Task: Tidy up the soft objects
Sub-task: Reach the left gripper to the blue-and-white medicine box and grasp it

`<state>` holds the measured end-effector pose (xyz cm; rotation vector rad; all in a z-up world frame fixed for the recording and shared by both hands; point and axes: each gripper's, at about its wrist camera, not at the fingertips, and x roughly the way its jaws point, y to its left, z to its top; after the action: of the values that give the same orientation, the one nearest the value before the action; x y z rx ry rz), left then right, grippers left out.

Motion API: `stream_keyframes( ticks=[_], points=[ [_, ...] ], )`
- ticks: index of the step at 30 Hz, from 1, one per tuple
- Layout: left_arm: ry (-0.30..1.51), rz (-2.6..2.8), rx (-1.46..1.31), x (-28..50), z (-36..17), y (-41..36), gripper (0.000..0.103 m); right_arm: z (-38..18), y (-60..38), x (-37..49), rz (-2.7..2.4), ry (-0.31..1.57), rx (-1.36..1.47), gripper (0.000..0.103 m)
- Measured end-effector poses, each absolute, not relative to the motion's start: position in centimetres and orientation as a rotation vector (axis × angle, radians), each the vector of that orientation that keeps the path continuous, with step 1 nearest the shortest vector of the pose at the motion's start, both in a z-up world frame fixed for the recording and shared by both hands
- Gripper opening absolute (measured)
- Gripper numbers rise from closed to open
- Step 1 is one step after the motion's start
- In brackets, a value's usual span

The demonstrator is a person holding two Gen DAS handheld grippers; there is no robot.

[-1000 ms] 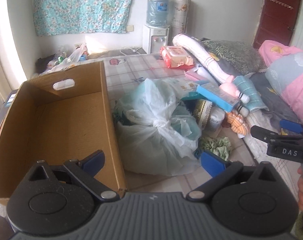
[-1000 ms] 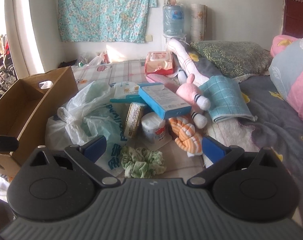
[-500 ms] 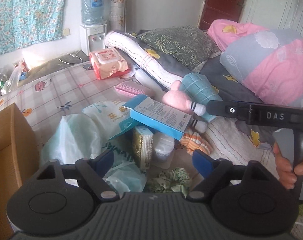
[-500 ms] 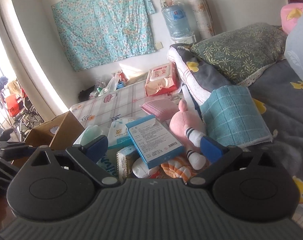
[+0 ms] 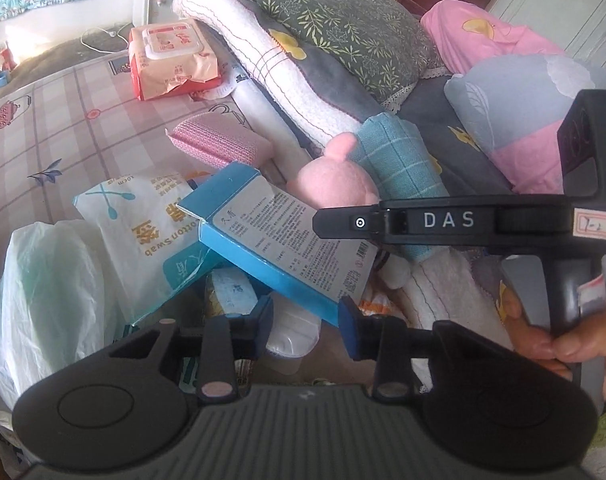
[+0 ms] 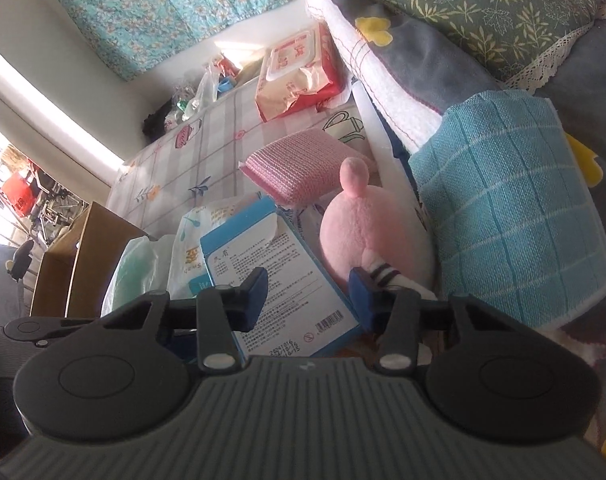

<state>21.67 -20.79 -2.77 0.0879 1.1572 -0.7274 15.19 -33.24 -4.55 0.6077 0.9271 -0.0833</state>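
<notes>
Pink plush toy [image 6: 363,232] lies just past the right gripper [image 6: 309,294], a bit to its right, long body pointing away. Both grippers' jaws have just been closing, part spread, holding nothing. Left gripper [image 5: 305,322] hangs over the blue box [image 5: 279,236], farther off.

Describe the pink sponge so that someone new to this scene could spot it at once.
Start at the checked bed sheet and find the red wet-wipes pack lying on it. Nearer the camera lies the pink sponge, a flat slab with a knitted mesh surface, unlike the smooth, rounded pink plush toy beside it.
</notes>
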Motion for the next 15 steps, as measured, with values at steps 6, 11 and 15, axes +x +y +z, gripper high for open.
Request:
stream_keyframes(
  ticks=[6,11,15],
  points=[
    [1.24,-0.731,0.086,23.4,-4.3,-21.4,0.036,-4.9,-33.3,16.1,-0.086,0.977,0.625,0.046],
    [1.245,-0.727,0.08,24.0,-4.3,-20.8,0.039,-5.8,-33.8,15.8,-0.021,1.027,0.763,0.047],
    [1.262,-0.709,0.07,24.5,-4.7,-20.6,0.05,-6.3,-34.1,15.6,-0.014,1.021,0.816,0.047]
  ],
)
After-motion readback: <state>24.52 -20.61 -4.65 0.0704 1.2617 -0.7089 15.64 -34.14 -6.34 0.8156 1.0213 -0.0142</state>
